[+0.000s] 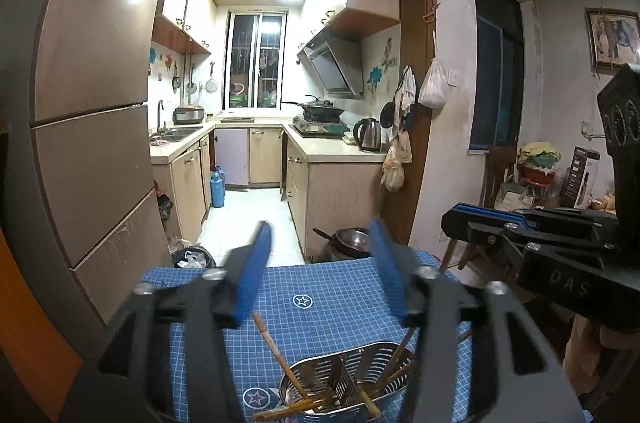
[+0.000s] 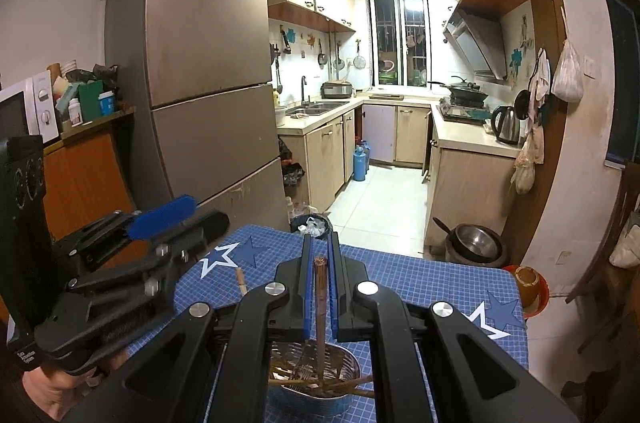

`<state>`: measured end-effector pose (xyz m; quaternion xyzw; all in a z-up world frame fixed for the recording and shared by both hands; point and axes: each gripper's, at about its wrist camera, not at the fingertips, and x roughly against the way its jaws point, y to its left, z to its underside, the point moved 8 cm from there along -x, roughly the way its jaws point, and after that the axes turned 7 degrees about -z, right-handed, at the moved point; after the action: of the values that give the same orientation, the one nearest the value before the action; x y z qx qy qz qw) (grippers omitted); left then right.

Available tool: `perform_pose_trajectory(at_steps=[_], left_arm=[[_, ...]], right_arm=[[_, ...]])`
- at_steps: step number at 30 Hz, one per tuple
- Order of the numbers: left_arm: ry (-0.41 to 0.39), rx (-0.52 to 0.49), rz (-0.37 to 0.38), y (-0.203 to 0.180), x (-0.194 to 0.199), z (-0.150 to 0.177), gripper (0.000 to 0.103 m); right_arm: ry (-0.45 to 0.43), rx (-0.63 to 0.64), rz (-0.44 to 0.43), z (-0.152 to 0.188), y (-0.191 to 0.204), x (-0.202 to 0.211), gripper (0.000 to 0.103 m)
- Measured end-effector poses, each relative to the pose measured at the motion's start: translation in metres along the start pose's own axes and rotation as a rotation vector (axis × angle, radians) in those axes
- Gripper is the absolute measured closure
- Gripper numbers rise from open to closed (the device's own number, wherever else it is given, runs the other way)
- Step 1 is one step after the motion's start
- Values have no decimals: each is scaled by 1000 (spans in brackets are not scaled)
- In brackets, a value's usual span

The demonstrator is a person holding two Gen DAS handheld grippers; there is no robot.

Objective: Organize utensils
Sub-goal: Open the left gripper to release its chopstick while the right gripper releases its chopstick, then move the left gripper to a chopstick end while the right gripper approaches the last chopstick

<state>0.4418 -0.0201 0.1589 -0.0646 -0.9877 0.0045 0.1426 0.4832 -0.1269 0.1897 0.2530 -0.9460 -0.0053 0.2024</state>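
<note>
A perforated steel utensil holder with a divider stands on the blue checked tablecloth, with several wooden chopsticks leaning in it. My left gripper is open and empty above and behind the holder. In the right wrist view my right gripper is shut on a brown wooden chopstick that stands upright with its lower end down in the holder. The left gripper shows at the left of that view. The right gripper shows at the right of the left wrist view.
The table sits in front of a kitchen doorway. A tall fridge stands at the left, a trash bin beyond the table's far edge, a steel pot on the floor at the right, and a bowl off the table's right edge.
</note>
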Motion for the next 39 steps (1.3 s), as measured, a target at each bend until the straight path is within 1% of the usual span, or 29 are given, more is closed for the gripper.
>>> perform_pose_trajectory(at_steps=[4, 8, 13, 15, 16, 17, 18, 19, 20, 21, 22, 23, 24, 25, 26, 27, 28, 29, 30, 31, 33, 35, 36, 38, 39], left_arm=[[-3, -3, -3, -1, 2, -1, 52], [-27, -1, 4, -3, 16, -8, 52], [-65, -11, 16, -13, 40, -22, 52], [-88, -21, 24, -19, 58, -27, 52], [-103, -27, 29, -21, 71, -28, 52], [-118, -31, 38, -22, 84, -26, 52], [-140, -37, 52, -24, 103, -21, 49], [-163, -49, 58, -24, 126, -10, 42], [-186, -65, 66, -24, 149, 6, 40], [-188, -75, 75, -23, 162, 22, 36], [-181, -82, 83, -21, 178, 47, 36], [-172, -82, 90, -20, 186, 62, 36], [-142, -73, 103, -19, 195, 91, 35], [-102, -75, 112, -20, 200, 122, 35], [-59, -83, 116, -23, 202, 154, 35], [-12, -79, 123, -25, 199, 180, 35], [45, -84, 134, -31, 196, 210, 35], [86, -91, 132, -34, 192, 231, 35], [152, -101, 144, -41, 185, 261, 36], [217, -102, 161, -47, 177, 286, 36], [275, -58, 183, -54, 170, 312, 36], [282, -61, 190, -60, 170, 324, 36], [286, -69, 192, -66, 168, 329, 36], [304, -71, 200, -74, 164, 336, 39], [306, -83, 189, -76, 162, 339, 40]], right_arm=[[-16, 5, 5, -2, 1, 1, 95], [-43, 19, 12, -8, 6, 15, 95], [-85, 49, 16, -21, 19, 45, 95], [-123, 65, 18, -22, 28, 69, 94], [-139, 68, 15, -20, 30, 80, 88], [-182, 74, 5, -10, 37, 104, 82], [-212, 78, 0, 1, 41, 123, 70], [-240, 82, 1, 21, 45, 145, 65], [-255, 85, -1, 39, 47, 161, 64], [-270, 87, 3, 69, 50, 179, 64], [-270, 78, 4, 103, 53, 192, 64], [-256, 70, 0, 136, 56, 201, 64], [-237, 63, 19, 171, 58, 206, 64], [-212, 56, 32, 199, 60, 207, 64], [-171, 40, 38, 232, 62, 205, 64], [-139, 10, 44, 261, 64, 203, 65], [-91, -24, 43, 298, 67, 199, 65], [-70, -29, 53, 315, 70, 198, 66], [-34, -46, 72, 343, 72, 196, 67], [-1, -67, 71, 364, 74, 193, 68], [40, -77, 79, 391, 81, 188, 71], [85, -102, 63, 411, 85, 181, 73], [93, -106, 61, 415, 88, 179, 75], [109, -107, 57, 421, 90, 175, 77], [115, -115, 50, 424, 91, 172, 77]])
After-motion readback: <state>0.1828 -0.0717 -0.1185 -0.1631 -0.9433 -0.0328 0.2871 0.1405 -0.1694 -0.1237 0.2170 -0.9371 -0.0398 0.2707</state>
